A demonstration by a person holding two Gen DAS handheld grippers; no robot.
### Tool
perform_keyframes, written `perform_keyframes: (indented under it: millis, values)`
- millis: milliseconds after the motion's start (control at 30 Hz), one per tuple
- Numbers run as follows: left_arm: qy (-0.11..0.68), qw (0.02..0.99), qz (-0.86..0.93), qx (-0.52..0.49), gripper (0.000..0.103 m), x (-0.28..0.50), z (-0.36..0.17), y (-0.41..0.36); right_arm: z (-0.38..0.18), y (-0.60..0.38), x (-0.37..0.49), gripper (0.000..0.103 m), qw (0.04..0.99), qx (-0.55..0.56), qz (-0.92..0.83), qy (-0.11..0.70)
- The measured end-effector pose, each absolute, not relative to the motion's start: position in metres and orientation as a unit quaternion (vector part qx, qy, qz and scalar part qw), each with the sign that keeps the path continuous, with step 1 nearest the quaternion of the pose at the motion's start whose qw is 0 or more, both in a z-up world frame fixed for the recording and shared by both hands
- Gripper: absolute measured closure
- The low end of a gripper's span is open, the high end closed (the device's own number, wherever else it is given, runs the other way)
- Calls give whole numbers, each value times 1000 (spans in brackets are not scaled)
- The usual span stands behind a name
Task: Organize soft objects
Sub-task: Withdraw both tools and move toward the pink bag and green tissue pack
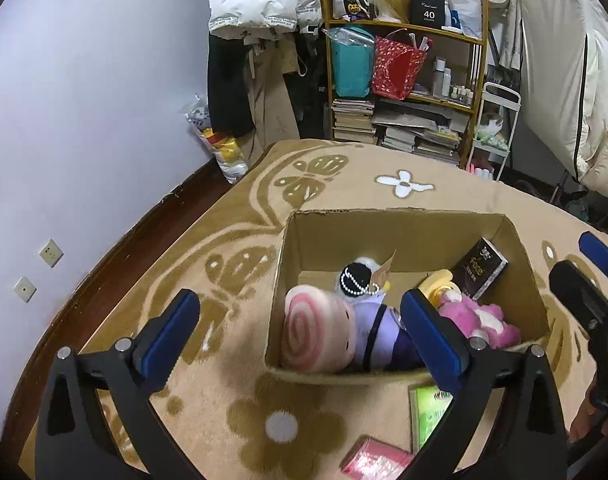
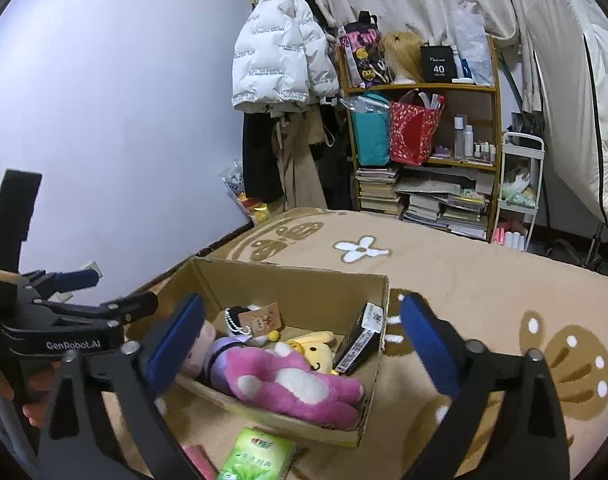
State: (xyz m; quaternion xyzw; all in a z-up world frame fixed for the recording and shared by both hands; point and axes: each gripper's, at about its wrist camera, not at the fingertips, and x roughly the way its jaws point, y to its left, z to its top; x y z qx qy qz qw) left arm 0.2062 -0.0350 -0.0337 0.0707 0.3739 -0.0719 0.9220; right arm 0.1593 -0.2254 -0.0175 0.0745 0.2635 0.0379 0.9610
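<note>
An open cardboard box stands on the tan carpet. In it lie a pink plush toy, a purple doll with a pink spiral hat, a yellow plush and a black tissue pack. A green tissue pack and a pink pack lie on the carpet in front of the box. My left gripper is open and empty above the box's near left corner. My right gripper is open and empty above the box.
A wooden shelf full of books, bags and bottles stands at the back, with hung coats to its left and a white cart to its right. A lilac wall runs along the left past the carpet edge.
</note>
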Motion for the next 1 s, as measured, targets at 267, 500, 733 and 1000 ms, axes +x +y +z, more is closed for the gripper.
perform_keyframes:
  millis: [267,500,733,1000]
  values:
    - [381,920,-64,71,3,177,-21,-23,3,-223,141,0,960,94,38,260]
    - [387,915,-75,85,3,147,-16,-19,14,-221,120,0,958,98,37,266]
    - [414,905,-75,63,3,124,-25,-12,11,-218,102,0,954,99,36,282]
    - [446,891,-74,46,3,123,-44,-11,-3,-212,93,0,946,99,37,307]
